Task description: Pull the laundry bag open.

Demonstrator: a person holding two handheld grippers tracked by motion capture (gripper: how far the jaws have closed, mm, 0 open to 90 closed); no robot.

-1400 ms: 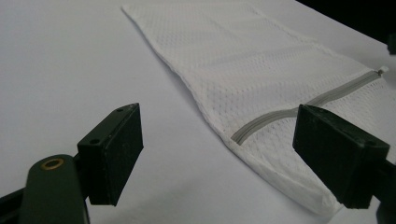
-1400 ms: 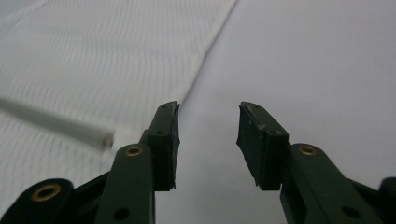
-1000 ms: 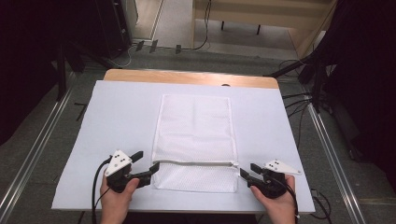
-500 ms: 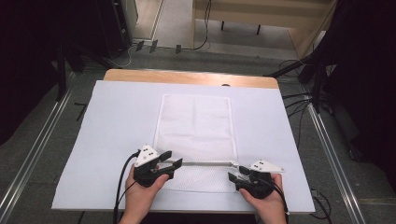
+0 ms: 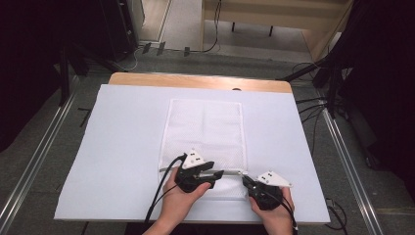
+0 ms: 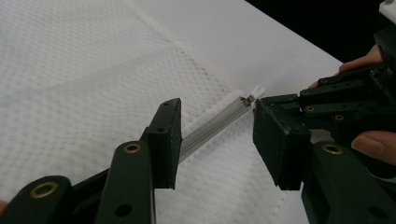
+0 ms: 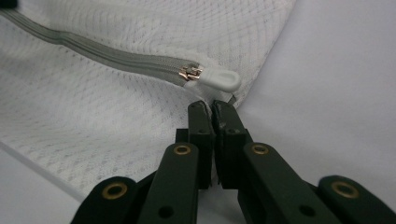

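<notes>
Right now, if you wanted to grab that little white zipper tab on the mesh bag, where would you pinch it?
Probably by the zipper tab's flat rounded end, coming from the bag's right edge. It sticks out past the slider there, lying flat, beside where the right hand-held gripper clamps the mesh corner.

White sheet [image 5: 122, 161] covers most of a wooden table [image 5: 195, 81]; bare wood strip showing along the far edge. Metal rails [image 5: 36, 161] run along the floor on both sides, grey floor [image 5: 186, 58] beyond with black cables [image 5: 313, 103] trailing at right. Pale wooden furniture [image 5: 293, 14] at the back.
</notes>
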